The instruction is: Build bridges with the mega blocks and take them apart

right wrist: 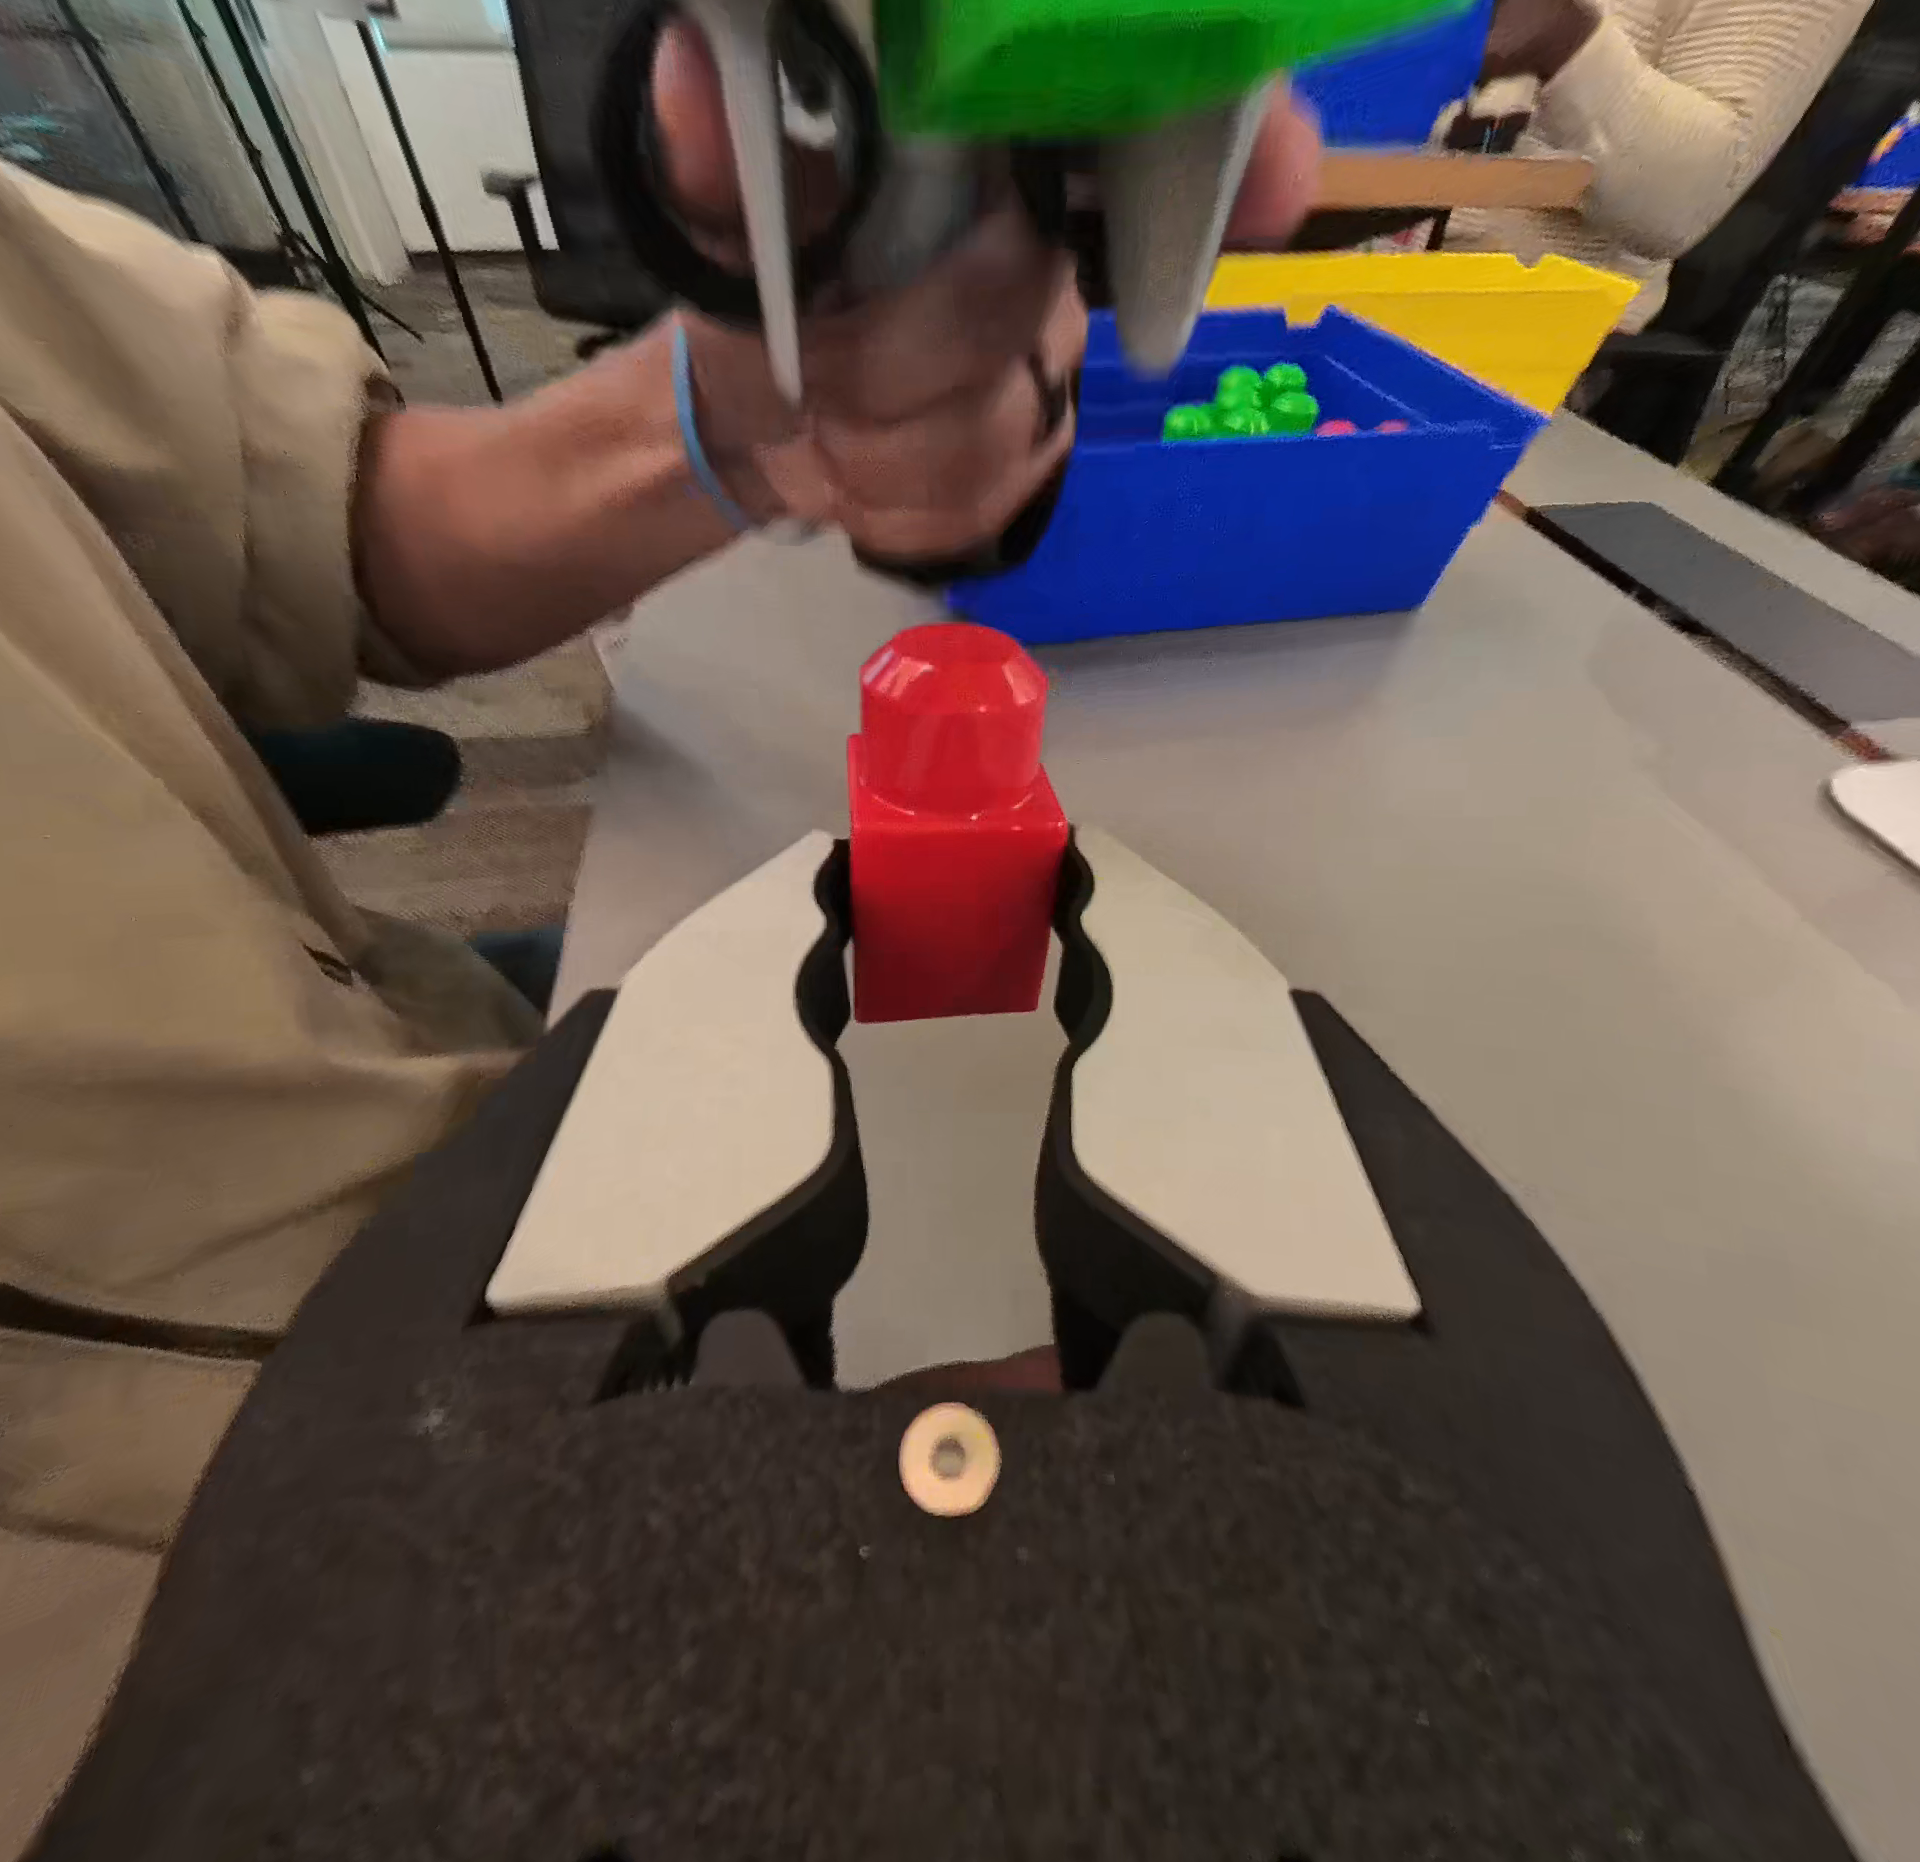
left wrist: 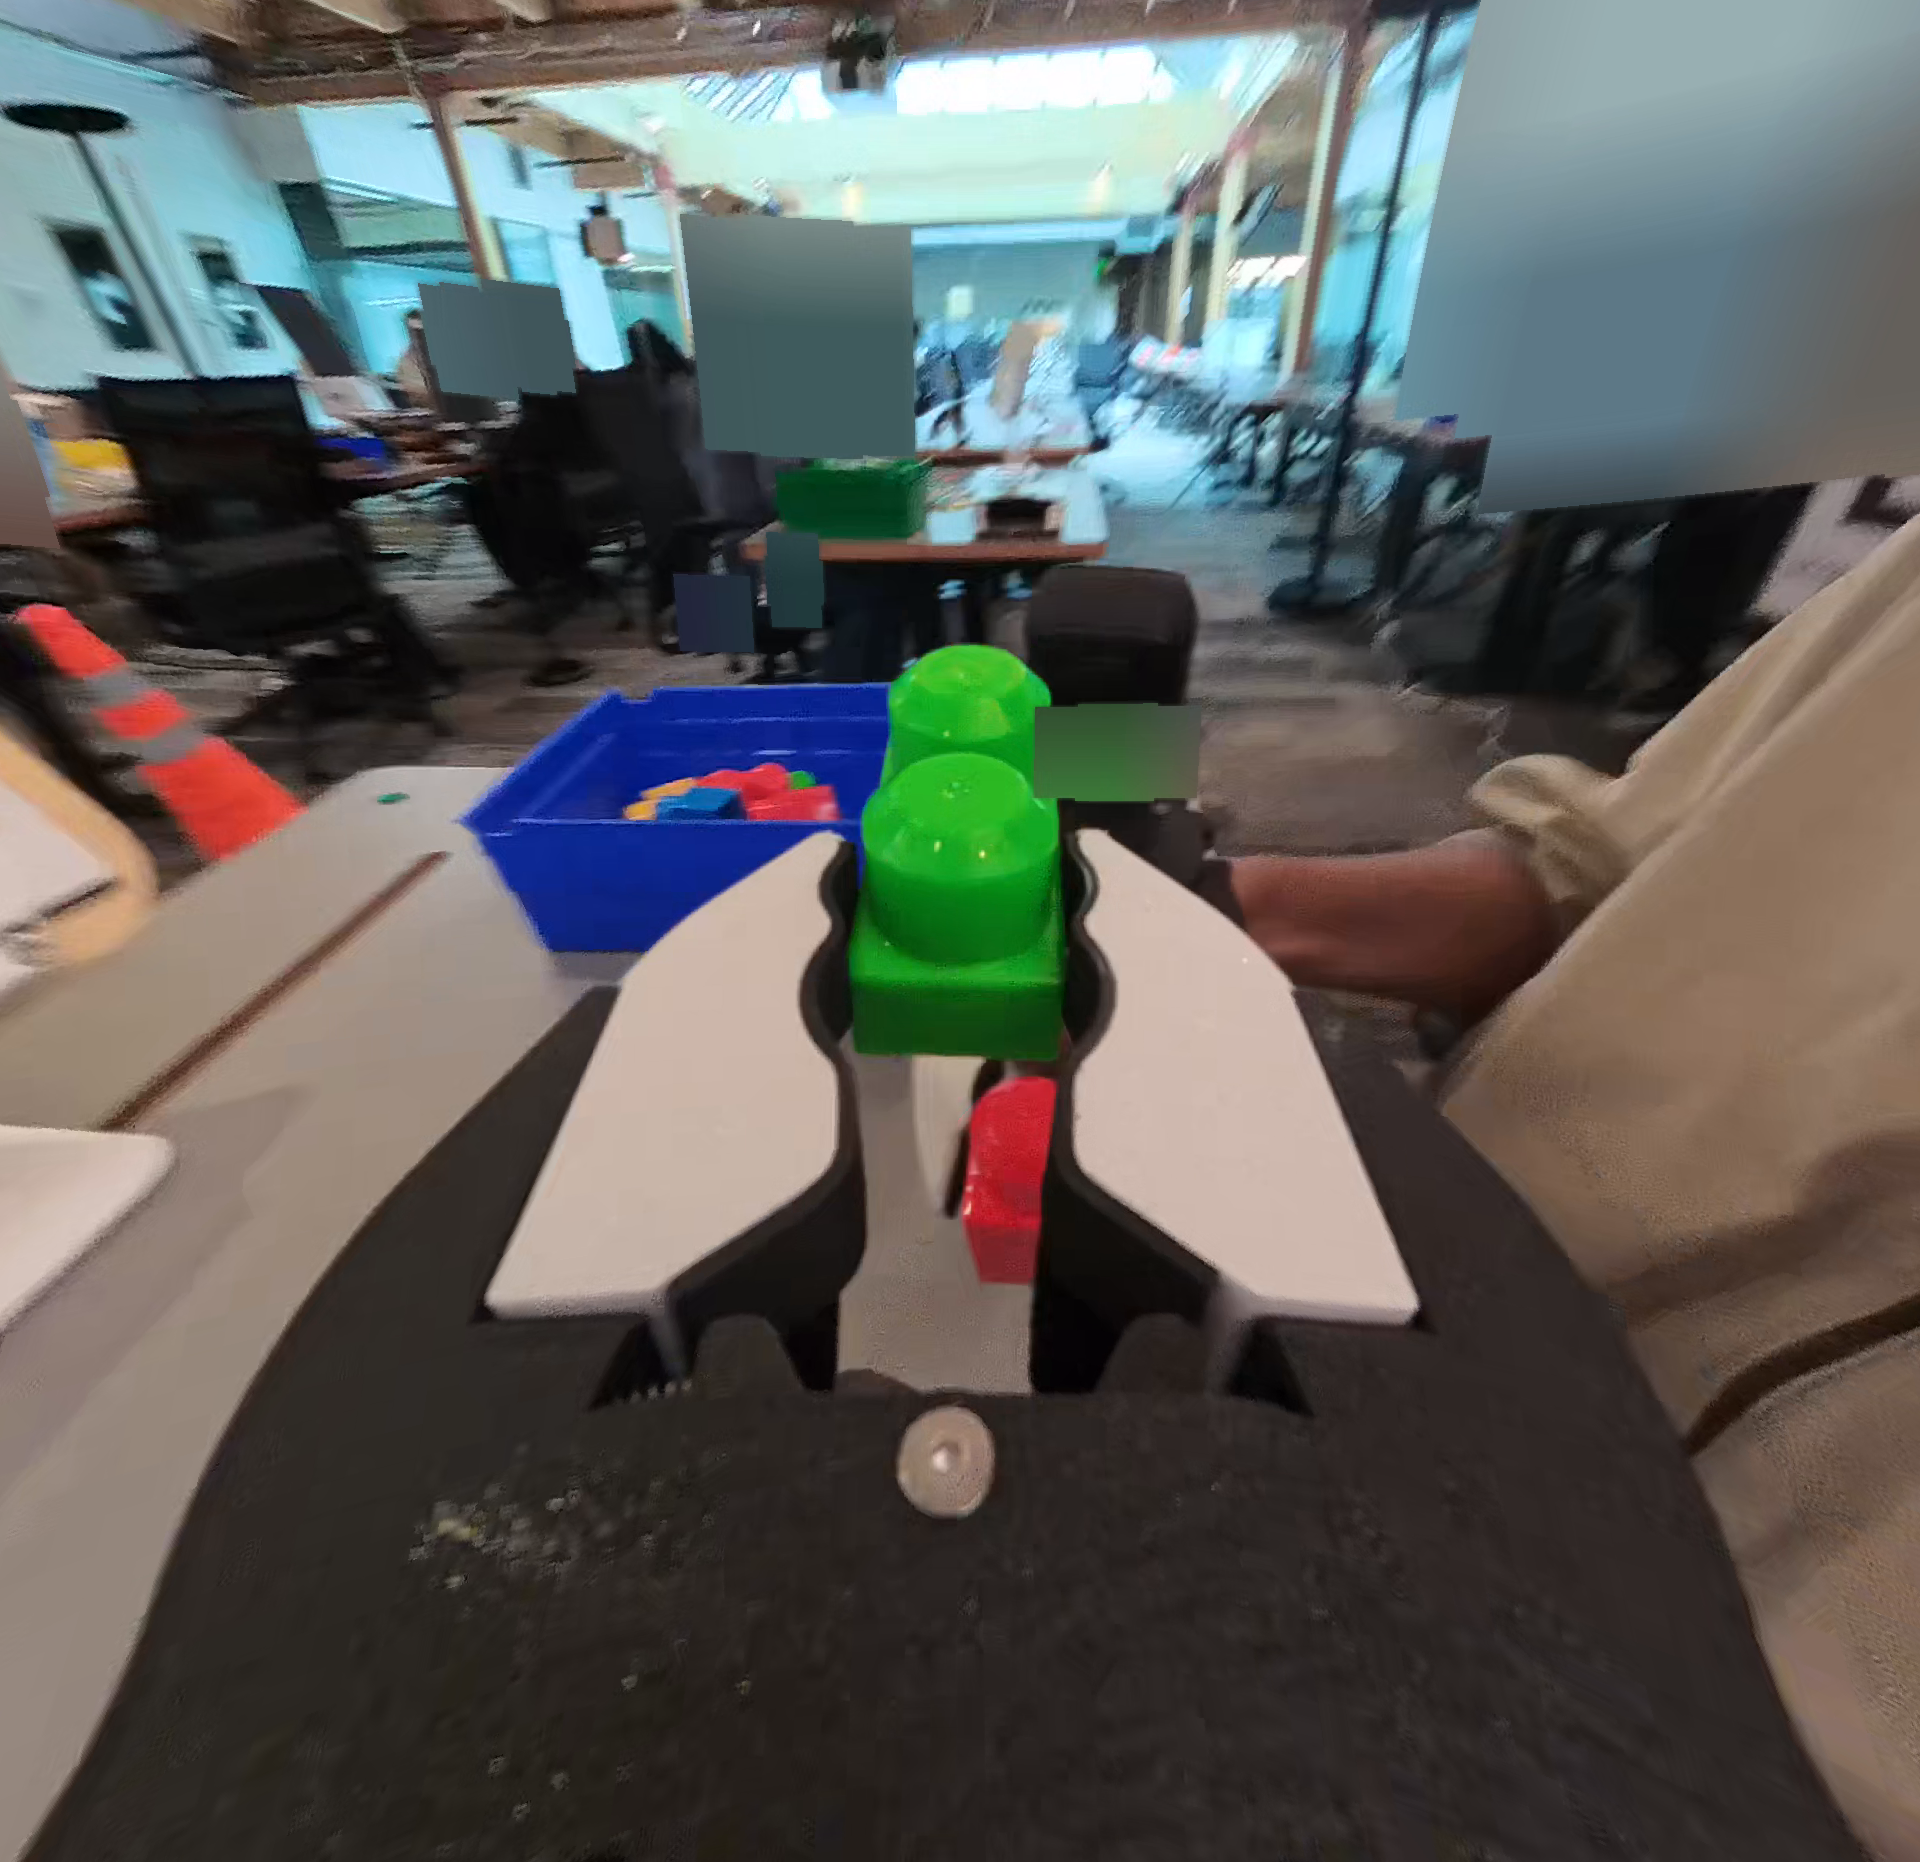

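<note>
Both grippers clamp plastic blocks above the grey table (right wrist: 1455, 877).
Left gripper (left wrist: 958, 939) pinches a green two-stud block (left wrist: 961, 908); right gripper (right wrist: 951, 919) pinches a red single-stud block (right wrist: 951, 877) below it.

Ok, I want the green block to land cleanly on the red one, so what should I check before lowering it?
1. Left gripper shut on the green block: ok.
2. Right gripper shut on the red block: ok.
3. Red block upright, stud on top: ok.
4. Green block above the red one: ok; in the right wrist view it hangs overhead.
5. Green block's socket lined up over the red stud: cannot tell; the left wrist view shows the red block off to one side below.
6. Blue bin apart from the blocks: ok.
</note>
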`<move>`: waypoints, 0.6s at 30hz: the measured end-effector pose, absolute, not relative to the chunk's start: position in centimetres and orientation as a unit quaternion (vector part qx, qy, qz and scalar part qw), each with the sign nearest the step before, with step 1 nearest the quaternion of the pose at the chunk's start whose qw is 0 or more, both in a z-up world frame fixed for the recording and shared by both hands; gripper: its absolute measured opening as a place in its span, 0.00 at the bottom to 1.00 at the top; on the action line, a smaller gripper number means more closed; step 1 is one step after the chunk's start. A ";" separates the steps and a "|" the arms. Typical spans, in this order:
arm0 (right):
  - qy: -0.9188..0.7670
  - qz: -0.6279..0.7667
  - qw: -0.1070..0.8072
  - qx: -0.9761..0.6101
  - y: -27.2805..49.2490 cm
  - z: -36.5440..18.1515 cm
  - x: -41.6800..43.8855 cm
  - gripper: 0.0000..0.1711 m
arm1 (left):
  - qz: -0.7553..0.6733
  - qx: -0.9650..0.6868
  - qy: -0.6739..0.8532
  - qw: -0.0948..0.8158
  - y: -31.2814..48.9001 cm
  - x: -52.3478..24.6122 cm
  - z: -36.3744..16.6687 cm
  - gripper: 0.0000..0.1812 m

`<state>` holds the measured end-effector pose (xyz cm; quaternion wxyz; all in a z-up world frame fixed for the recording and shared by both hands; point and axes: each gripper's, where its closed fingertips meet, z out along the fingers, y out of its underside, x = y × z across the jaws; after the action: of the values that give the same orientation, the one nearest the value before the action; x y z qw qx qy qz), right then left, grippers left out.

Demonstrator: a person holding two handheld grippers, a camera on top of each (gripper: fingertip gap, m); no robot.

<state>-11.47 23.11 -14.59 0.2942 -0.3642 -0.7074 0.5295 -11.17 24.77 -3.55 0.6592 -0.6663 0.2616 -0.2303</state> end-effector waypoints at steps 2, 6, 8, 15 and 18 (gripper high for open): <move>-0.703 0.525 0.296 -0.376 23.7 -15.4 -11.2 0.22 | -0.223 -0.660 0.270 0.664 24.2 -11.3 -2.5 0.20; -0.690 0.522 0.303 -0.398 25.1 -16.1 -10.8 0.22 | -0.188 -0.664 0.275 0.669 23.8 -12.1 -1.7 0.20; -0.684 0.513 0.322 -0.406 25.6 -15.6 -10.9 0.22 | -0.183 -0.667 0.253 0.677 23.9 -13.0 -1.4 0.20; -0.640 0.309 0.499 -0.495 30.1 -13.5 -10.4 0.22 | 0.028 -0.746 0.057 0.663 23.7 -19.8 -6.3 0.20; -0.575 0.283 0.526 -0.559 31.5 -13.7 -9.2 0.22 | 0.090 -0.769 -0.042 0.631 21.8 -22.3 -10.0 0.21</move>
<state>-9.19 31.54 -13.66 0.5262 -0.5593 -0.5745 0.2831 -22.30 21.82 -9.95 0.6310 -0.7693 -0.0423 0.0904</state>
